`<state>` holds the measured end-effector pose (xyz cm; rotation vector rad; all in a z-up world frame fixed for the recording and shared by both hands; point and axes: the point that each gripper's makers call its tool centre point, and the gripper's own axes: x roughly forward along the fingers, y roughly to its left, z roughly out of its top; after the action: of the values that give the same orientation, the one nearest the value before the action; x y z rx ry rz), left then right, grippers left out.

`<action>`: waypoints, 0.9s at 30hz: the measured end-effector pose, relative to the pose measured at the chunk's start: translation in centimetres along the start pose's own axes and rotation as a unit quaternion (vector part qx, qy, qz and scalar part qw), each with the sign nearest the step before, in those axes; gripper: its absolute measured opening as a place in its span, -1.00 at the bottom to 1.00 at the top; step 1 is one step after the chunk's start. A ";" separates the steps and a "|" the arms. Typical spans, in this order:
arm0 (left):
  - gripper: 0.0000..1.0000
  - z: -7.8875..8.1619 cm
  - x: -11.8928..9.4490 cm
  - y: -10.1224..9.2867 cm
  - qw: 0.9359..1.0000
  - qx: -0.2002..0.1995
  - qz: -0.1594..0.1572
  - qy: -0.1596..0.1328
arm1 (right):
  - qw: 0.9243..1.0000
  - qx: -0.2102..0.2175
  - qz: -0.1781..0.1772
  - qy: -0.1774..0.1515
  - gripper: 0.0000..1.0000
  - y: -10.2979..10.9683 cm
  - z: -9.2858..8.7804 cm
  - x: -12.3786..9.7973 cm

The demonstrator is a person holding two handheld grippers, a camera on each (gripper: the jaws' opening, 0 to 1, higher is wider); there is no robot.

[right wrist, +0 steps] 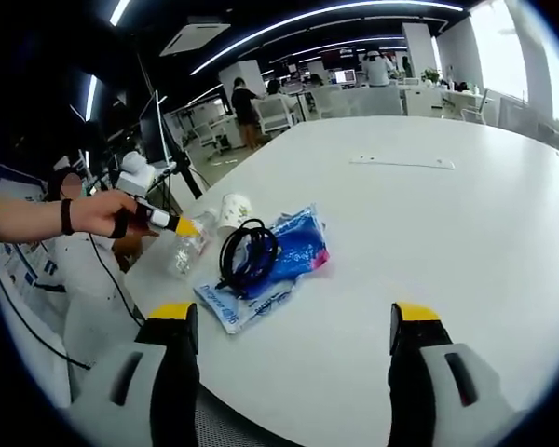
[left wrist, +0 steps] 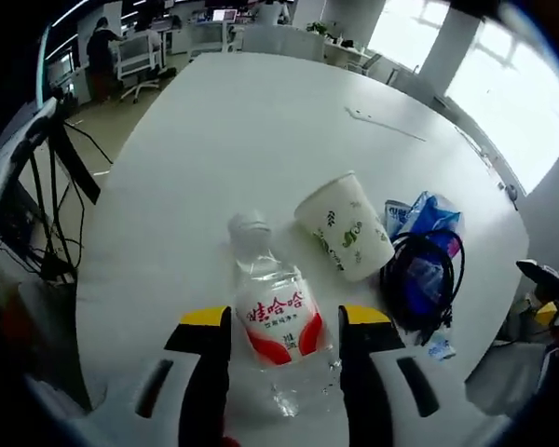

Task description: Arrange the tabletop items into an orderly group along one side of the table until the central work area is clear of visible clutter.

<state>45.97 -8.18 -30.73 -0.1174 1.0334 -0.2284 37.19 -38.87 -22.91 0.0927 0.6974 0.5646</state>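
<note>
1. The white table (right wrist: 466, 233) is bare across most of its top; the clutter is already bunched at one edge, so I judge the tidying well along, with only squaring up left.
2. My right gripper (right wrist: 293, 321) hangs over the near edge, jaws wide apart and holding nothing.
3. My left gripper (left wrist: 284, 326) is clamped on the water bottle (left wrist: 275, 321), which lies with its cap pointing away from me, just beside the group.
4. The blue plastic packet (right wrist: 279, 265) lies flat; the right gripper view shows its full length, while the left gripper view shows only a corner.
5. A coiled black cable (right wrist: 250, 253) sits on the packet.
6. A paper cup (left wrist: 345, 226) lies tipped on its side; its leaf print is readable from the left gripper view.
</note>
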 end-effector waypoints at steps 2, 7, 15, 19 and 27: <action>-0.13 -0.5 0.3 -0.1 1.000 0.006 -0.002 0.009 | 1.000 0.000 -0.001 -0.001 0.69 -0.1 0.1 0.0; -0.17 -0.6 0.4 0.2 1.000 0.019 0.003 0.007 | 1.000 0.000 -0.002 -0.001 0.69 -0.2 0.1 -0.1; -0.27 -1.0 0.0 0.4 1.000 0.023 0.005 0.011 | 1.000 -0.004 0.001 0.001 0.69 0.2 0.2 0.1; -0.30 -1.3 -0.3 0.6 1.000 0.024 0.005 0.006 | 1.000 -0.005 0.002 0.000 0.68 0.4 0.3 0.1; -0.32 -1.9 -0.7 0.7 1.000 0.029 0.010 0.004 | 1.000 -0.005 0.001 -0.002 0.68 0.5 0.3 -0.1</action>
<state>44.06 -7.26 -31.21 -0.0548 1.0342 -0.2405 37.06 -38.42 -22.51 0.0853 0.6907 0.5693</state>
